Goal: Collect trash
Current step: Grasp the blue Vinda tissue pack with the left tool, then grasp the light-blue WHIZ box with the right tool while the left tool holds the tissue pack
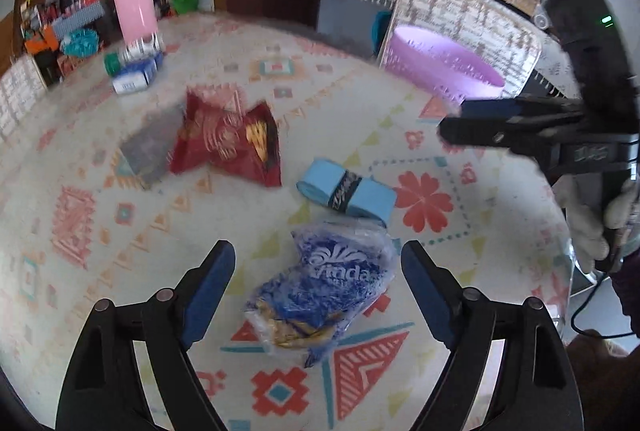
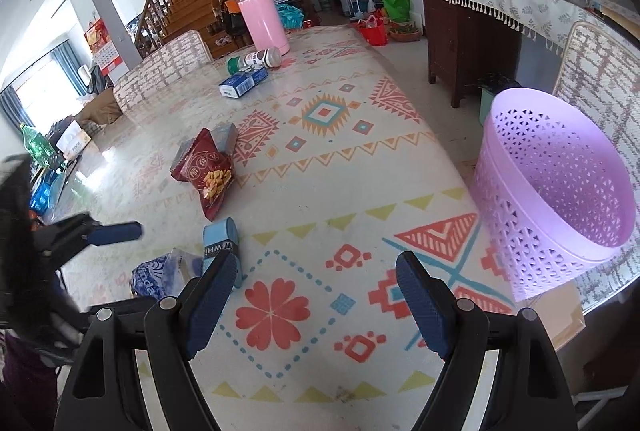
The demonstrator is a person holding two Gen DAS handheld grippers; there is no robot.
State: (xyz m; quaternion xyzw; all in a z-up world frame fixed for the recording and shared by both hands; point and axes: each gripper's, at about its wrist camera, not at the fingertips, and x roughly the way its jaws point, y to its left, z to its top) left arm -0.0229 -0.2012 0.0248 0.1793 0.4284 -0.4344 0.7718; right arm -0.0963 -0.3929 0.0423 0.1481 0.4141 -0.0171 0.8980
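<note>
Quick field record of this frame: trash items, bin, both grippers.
trash on table: blue tissue wrapper, red snack bag, light blue roll
bin: purple basket, at the table edge, nothing seen inside
left gripper: open, wrapper between the fingers, not pinched
right gripper: open, nothing between the fingers
other: pink bottle, blue box

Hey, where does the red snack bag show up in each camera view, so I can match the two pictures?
Left wrist view: the red snack bag lies left of centre, in the upper half, beyond the blue roll.
Right wrist view: the red snack bag lies left of centre at mid height, again beyond the blue roll.
Shared landmark: the purple basket, far right in both views.
</note>
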